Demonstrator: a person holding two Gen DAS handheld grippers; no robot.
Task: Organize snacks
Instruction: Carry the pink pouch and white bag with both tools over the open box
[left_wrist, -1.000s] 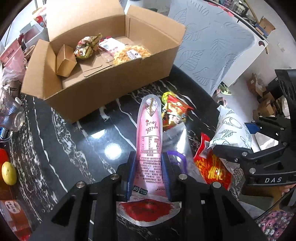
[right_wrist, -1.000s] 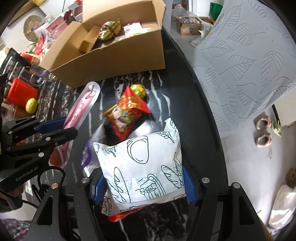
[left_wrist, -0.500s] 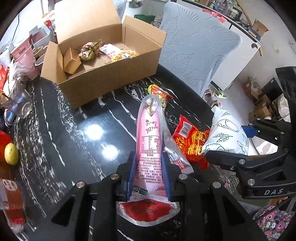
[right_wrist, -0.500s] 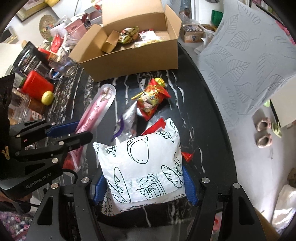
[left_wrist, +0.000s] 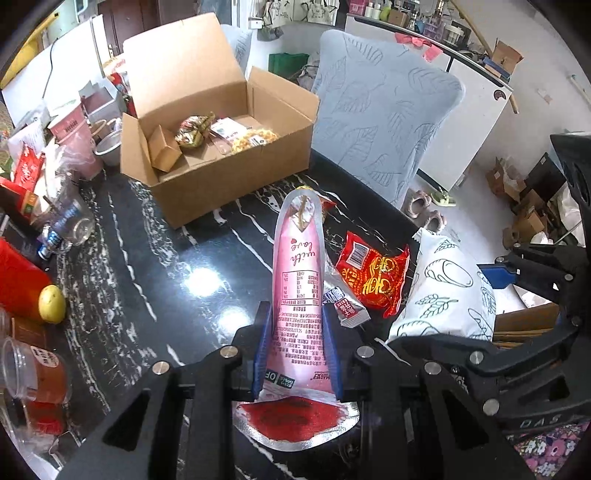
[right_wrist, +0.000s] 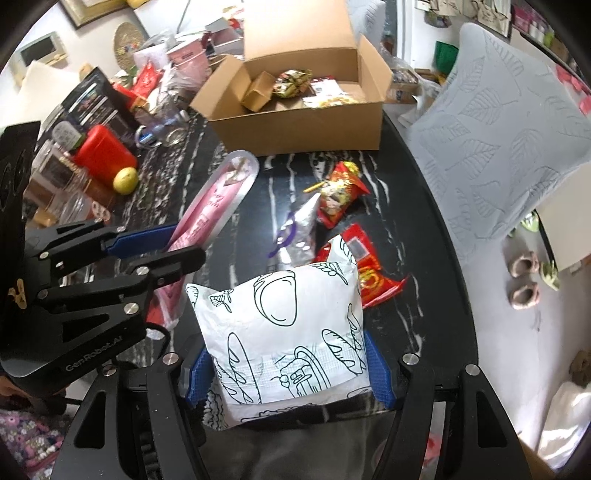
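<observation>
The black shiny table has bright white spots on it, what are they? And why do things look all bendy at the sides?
Left wrist view: the white spots are glare on the glossy black marble table, lamps mirrored beside the long pink snack pouch. Right wrist view: one spot only; the fisheye lens curves the table edge and bends the pale blue leaf-pattern chair cover.

Glossy black marble table (left_wrist: 155, 280), matt cardboard box (left_wrist: 229, 173)

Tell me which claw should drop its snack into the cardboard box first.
Left, probably. The left claw grips the slim pink pouch, whose tip already points at the cardboard box. The right claw holds the bulky white bread bag farther back.
</observation>
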